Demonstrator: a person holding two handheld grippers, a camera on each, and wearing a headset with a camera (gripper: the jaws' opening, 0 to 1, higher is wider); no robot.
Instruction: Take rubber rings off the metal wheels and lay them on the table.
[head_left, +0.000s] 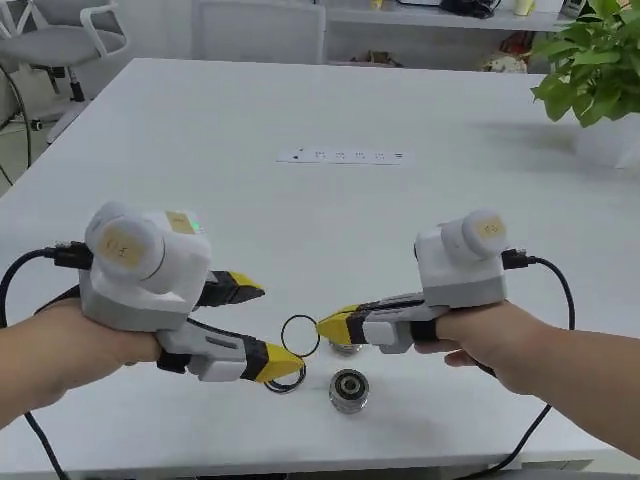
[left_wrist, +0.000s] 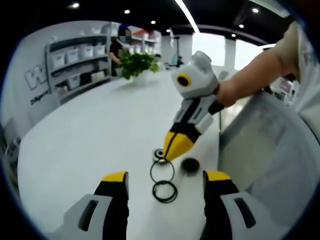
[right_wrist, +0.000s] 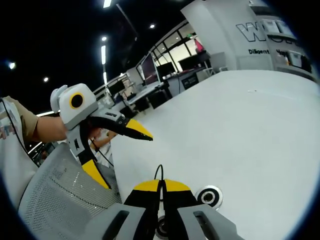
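At the right gripper (head_left: 325, 327) hangs a thin black ring (head_left: 300, 317).

The worktop (head_left: 300, 110) is plain white. Both grippers have white and pale grey bodies, with black jaws tipped in yellow: the left gripper (head_left: 275, 330) at lower left of the head view, the right gripper (head_left: 322, 327) at lower centre. The rubber ring (head_left: 283, 336) at the right gripper's yellow tips is thin and black, and so is the second ring (left_wrist: 154, 192) on the white surface. The metal wheel (head_left: 349, 389) at bottom centre is silver with a dark core. The cables (head_left: 20, 265) are black. The plant (head_left: 590, 60) at upper right is bright green.
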